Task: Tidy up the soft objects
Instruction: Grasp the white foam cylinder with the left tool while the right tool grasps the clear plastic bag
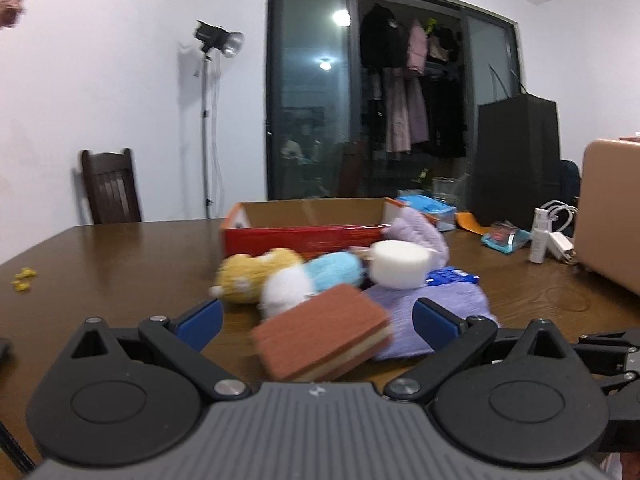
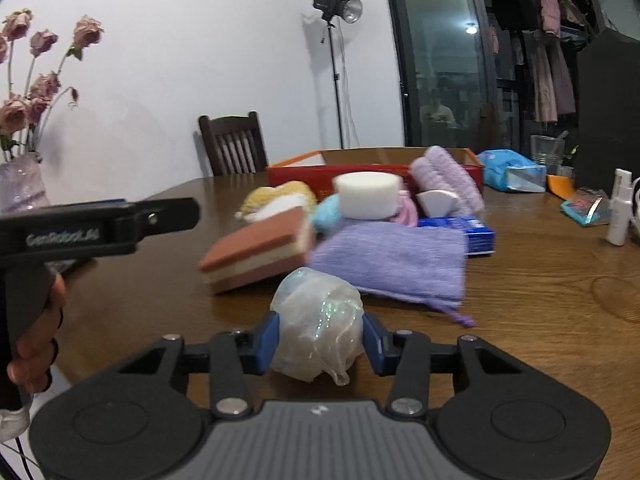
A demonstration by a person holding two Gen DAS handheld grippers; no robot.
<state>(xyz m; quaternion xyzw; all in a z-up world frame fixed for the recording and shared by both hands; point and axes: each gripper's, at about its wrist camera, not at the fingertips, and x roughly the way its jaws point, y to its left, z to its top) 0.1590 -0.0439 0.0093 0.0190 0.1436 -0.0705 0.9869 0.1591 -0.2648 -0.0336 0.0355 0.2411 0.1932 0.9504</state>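
Observation:
My left gripper [image 1: 318,316] is open, its jaws on either side of a brown sponge [image 1: 320,334] without touching it. Behind the sponge lie a yellow plush [image 1: 252,274], a white and blue plush [image 1: 312,280], a white round sponge [image 1: 398,264] and a purple cloth [image 1: 432,312]. A red cardboard box [image 1: 304,236] stands open behind them. My right gripper [image 2: 318,340] is shut on a translucent mesh puff [image 2: 316,328] above the table. The brown sponge [image 2: 256,254], purple cloth [image 2: 392,264], white round sponge [image 2: 368,196] and red box [image 2: 300,174] lie beyond it.
A blue tissue pack [image 2: 472,232] lies under the purple cloth. A purple rolled towel [image 2: 448,184] leans on the box. At the right are a blue wipes pack [image 2: 512,172], a white spray bottle [image 2: 620,208] and a tan case [image 1: 608,212]. A vase of dried roses [image 2: 24,188] stands left.

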